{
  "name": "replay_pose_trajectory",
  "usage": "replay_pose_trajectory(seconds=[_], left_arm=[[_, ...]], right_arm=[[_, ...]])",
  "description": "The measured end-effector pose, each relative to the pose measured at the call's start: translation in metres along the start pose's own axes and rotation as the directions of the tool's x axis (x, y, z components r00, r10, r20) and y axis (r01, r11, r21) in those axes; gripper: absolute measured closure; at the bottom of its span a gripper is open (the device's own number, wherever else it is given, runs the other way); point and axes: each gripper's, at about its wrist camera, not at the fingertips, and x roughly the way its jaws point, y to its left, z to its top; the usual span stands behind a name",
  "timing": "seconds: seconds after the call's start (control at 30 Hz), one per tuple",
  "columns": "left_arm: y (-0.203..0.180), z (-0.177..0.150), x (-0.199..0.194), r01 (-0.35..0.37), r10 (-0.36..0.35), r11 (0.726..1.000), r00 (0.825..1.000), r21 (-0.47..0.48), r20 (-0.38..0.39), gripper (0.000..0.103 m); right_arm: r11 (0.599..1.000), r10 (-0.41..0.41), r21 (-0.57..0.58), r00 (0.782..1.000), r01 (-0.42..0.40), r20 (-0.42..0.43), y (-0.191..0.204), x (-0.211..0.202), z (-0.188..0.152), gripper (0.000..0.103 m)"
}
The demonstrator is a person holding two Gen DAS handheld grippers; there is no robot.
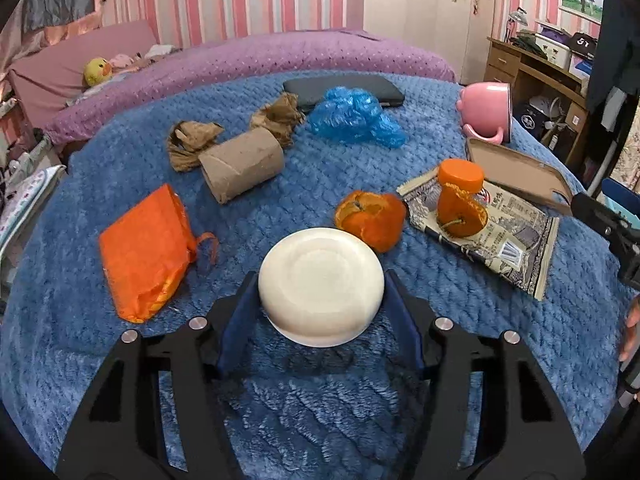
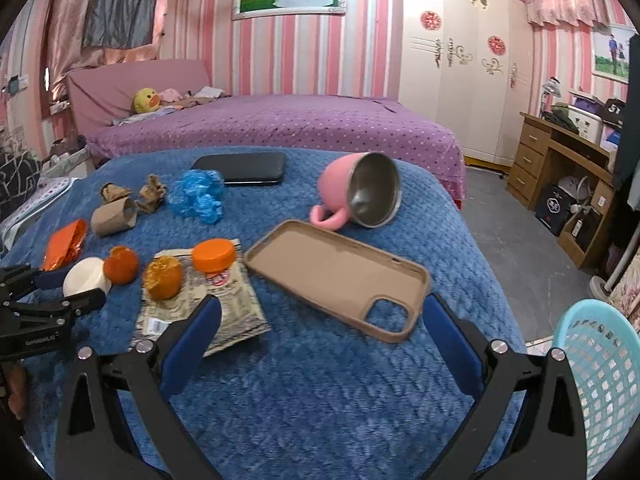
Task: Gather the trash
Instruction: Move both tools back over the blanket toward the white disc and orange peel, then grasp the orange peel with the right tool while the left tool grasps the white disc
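the left gripper (image 1: 321,292) holds the white round lid (image 1: 321,290) between its 2 pads, above the blue blanket (image 1: 320,420). the right gripper (image 2: 322,316) is wide and holds nothing, near the phone case (image 2: 336,276).

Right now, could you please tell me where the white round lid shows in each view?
Left wrist view: white round lid at lower centre, between the left hand-held gripper's pads.
Right wrist view: far left, beside the orange peel.
Shared landmark: pink mug, on its side at the blanket's far edge.
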Motion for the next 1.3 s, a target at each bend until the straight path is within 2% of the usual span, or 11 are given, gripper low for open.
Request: replay_pose_trajectory(seconds=[0.13, 0.23, 0.37, 0.57, 0.6, 0.63, 0.77, 0.8, 0.87, 1.03, 1.3], left_arm=[[0.012, -0.004, -0.016, -0.038, 0.043, 0.997, 0.996, -0.062, 0.079, 0.042], [0.027, -0.007, -0.029, -0.083, 0.105, 0.984, 0.985, -0.157, 0.138, 0.042], [0.047, -0.009, -0.03, -0.107, 0.147, 0.958, 0.98, -0.267, 0.133, 0.042], [0.043, -0.004, -0.027, -0.138, 0.171, 0.96, 0.978, -0.244, 0.119, 0.042], [0.043, -0.004, -0.026, -0.137, 0.169, 0.96, 0.979, -0.245, 0.116, 0.042], [0.044, -0.004, -0.025, -0.135, 0.167, 0.959, 0.979, -0.249, 0.113, 0.042], [0.047, -0.005, -0.024, -0.133, 0.165, 0.957, 0.981, -0.256, 0.106, 0.042], [0.046, -0.005, -0.024, -0.133, 0.165, 0.958, 0.981, -0.254, 0.106, 0.042], [0.045, -0.005, -0.023, -0.135, 0.165, 0.959, 0.981, -0.25, 0.103, 0.042], [0.045, -0.005, -0.021, -0.138, 0.166, 0.959, 0.982, -0.247, 0.094, 0.042], [0.044, -0.005, -0.019, -0.152, 0.177, 0.957, 0.981, -0.246, 0.083, 0.042]], right_arm=[[0.999, 0.017, -0.032, 1.0, -0.017, -0.009, 0.014, 0.003, 0.004, 0.005], [0.998, 0.036, -0.056, 0.999, -0.037, -0.01, 0.027, 0.005, 0.008, 0.005], [0.996, 0.046, -0.078, 0.999, -0.047, -0.01, 0.046, 0.011, 0.014, 0.005], [0.986, 0.097, -0.128, 0.994, -0.103, -0.058, 0.076, 0.029, 0.019, 0.007], [0.984, 0.112, -0.131, 0.991, -0.121, -0.074, 0.078, 0.033, 0.019, 0.013], [0.98, 0.131, -0.137, 0.987, -0.143, -0.094, 0.082, 0.038, 0.019, 0.025], [0.965, 0.185, -0.157, 0.969, -0.211, -0.165, 0.096, 0.053, 0.016, 0.047], [0.962, 0.187, -0.168, 0.966, -0.217, -0.18, 0.099, 0.057, 0.015, 0.056], [0.96, 0.184, -0.178, 0.965, -0.217, -0.188, 0.102, 0.058, 0.013, 0.057], [0.962, 0.228, -0.117, 0.961, -0.247, -0.156, 0.09, 0.053, 0.014, 0.074], [0.97, 0.226, -0.075, 0.973, -0.23, -0.051, 0.059, 0.019, 0.012, 0.074]])
